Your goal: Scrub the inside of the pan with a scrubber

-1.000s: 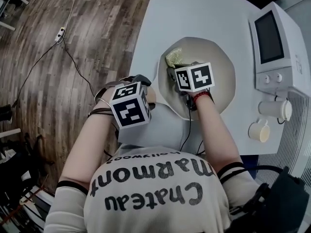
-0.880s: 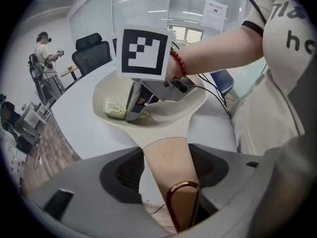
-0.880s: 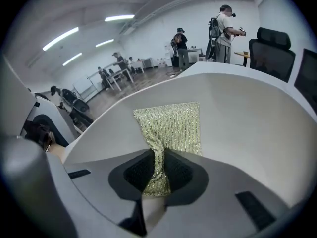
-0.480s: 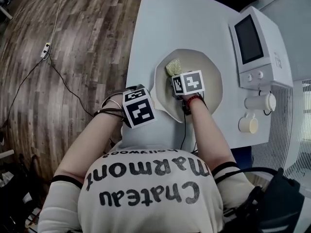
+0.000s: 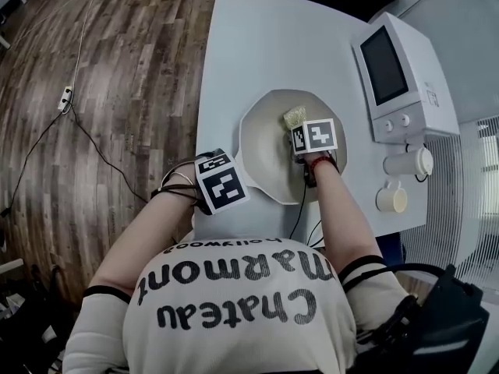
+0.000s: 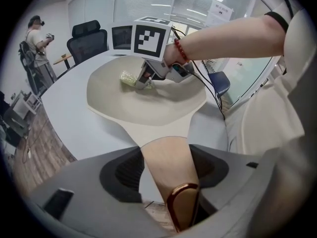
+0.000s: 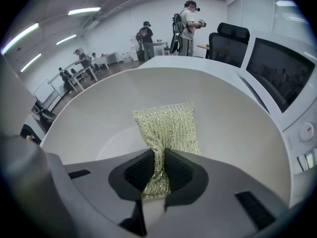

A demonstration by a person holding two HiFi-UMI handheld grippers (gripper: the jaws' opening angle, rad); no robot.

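One cream cup point(image 5: 391, 199) and a white boxy appliance point(image 5: 398, 76) stand right of the wide, shallow cream pan point(image 5: 265, 158) on the pale table point(image 5: 234, 68). The left tongs point(image 6: 168, 170) clamp its smooth handle point(image 6: 162, 148); the right tongs point(image 7: 157, 157) pinch a glittery green mesh scrubber point(image 7: 166, 125) lying inside the pan.

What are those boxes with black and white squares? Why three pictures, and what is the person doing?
No robot here: a person holds a two-jaw gripper in each hand; the marked cubes are parts of them. The head view looks down from the person's head; each other picture comes from a camera on one gripper. On the white table sit a cream pan, a white appliance and a cup. The left gripper is shut on the pan's handle. The right gripper pinches a sparkly green scrubber lying inside the pan.
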